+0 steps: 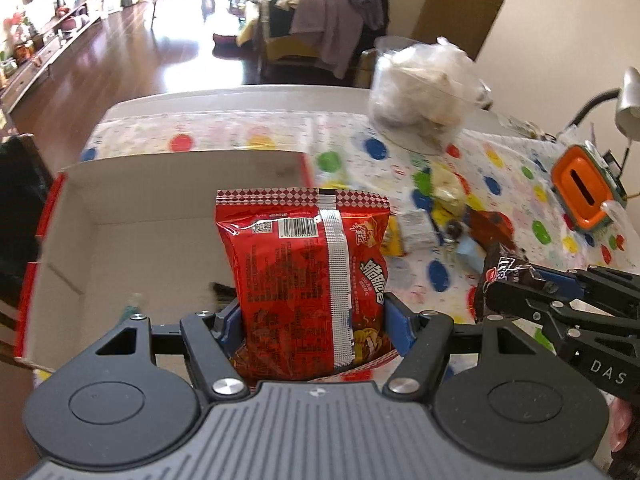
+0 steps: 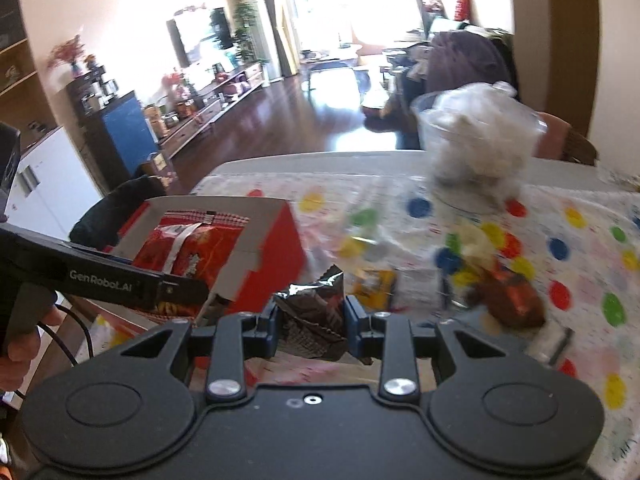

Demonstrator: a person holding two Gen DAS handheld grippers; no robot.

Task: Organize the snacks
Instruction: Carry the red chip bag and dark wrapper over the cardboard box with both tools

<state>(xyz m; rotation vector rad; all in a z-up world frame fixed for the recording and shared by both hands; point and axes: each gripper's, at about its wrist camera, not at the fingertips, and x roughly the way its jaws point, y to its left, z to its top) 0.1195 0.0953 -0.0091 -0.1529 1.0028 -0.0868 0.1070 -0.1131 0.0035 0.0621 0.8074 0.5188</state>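
- Cardboard box, red outside and white inside, sits open on the left part of the desk; its floor looks mostly bare in the left wrist view.
- Left gripper: jaws closed partway on the lower half of a red snack bag, which is held upright over the box's near right side. Not released yet.
- Bag text: barcode near the top, silver back seam, dense small print too fine to read, and large Chinese characters on the wrapped-round front that I can't make out.
- Step in hand, as I judge it: dropping the red bag into the box, with the second snack queued behind it.
- The next move calls for lowering the bag to the box floor, then opening the jaws. It could be laid flat or stood against a wall to leave room.
- Right gripper: jaws pinched narrow on a small dark crinkly snack packet, held above the desk just right of the box. White lettering on the packet is unreadable. It must clear the red box wall to go in.
- Gripper markings: "GenRobot.AI" on the left one's side in the right wrist view; "DAS" on the right one in the left wrist view.
- Loose snacks still on the polka-dot tablecloth: a yellow packet and a brown-red packet, both blurred.
- Further right, a clear plastic tub of white stuff, an orange-lidded container and a desk lamp.
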